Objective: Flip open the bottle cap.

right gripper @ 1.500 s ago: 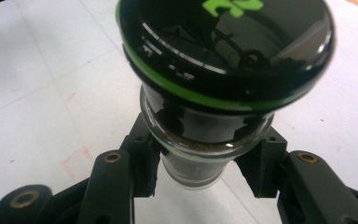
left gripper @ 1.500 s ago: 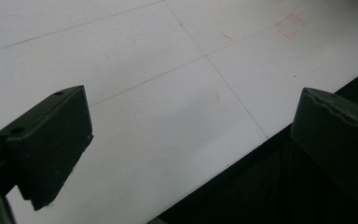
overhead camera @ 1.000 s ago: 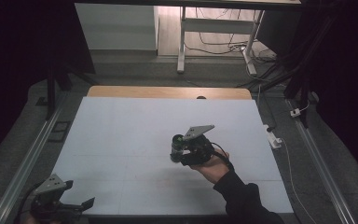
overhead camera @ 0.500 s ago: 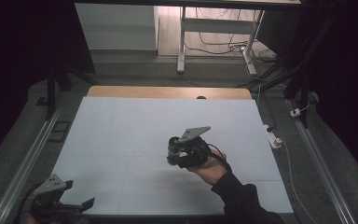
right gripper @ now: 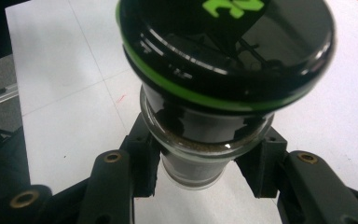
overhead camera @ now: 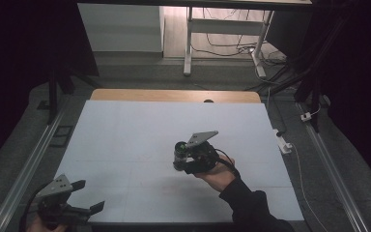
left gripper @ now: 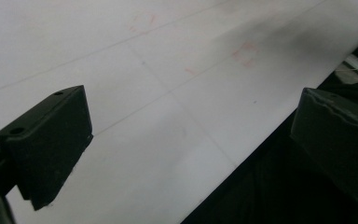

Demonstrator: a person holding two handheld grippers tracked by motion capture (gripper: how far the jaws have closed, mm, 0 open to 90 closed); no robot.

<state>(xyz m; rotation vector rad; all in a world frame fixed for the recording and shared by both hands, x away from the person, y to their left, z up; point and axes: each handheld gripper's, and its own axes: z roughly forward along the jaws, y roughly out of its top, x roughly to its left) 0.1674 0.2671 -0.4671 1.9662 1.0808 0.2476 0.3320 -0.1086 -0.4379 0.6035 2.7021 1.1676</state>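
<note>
- Near the middle of the white table (overhead camera: 125,130), the right gripper (overhead camera: 182,162) had its jaws clamped on a small dark jar (overhead camera: 179,155), and the person's right hand (overhead camera: 217,175) came in from the near edge behind it.
- From the right gripper view, the jar (right gripper: 214,116) sat squarely between the two pads, gripped around its glass body just under a wide black lid (right gripper: 228,42) with a green ring and a green mark on top; brownish contents showed through the glass.
- Whether the jar's base rested on the table or hung just above it, I could not tell.
- Over at the near left corner, the left gripper (overhead camera: 84,195) stood with its jaws well apart, nothing between them; the left gripper view showed bare table and its near edge.
- My read: the grasp was done and this was the carry or placing stage, with the jar well away from the left gripper.
- Next move, as I judged it, called for keeping the jar upright and the squeeze steady, since smooth glass could slip in the pads.
- If the lid was to come off, the left gripper would have to cross the table and close on that lid while the right one held the body.
</note>
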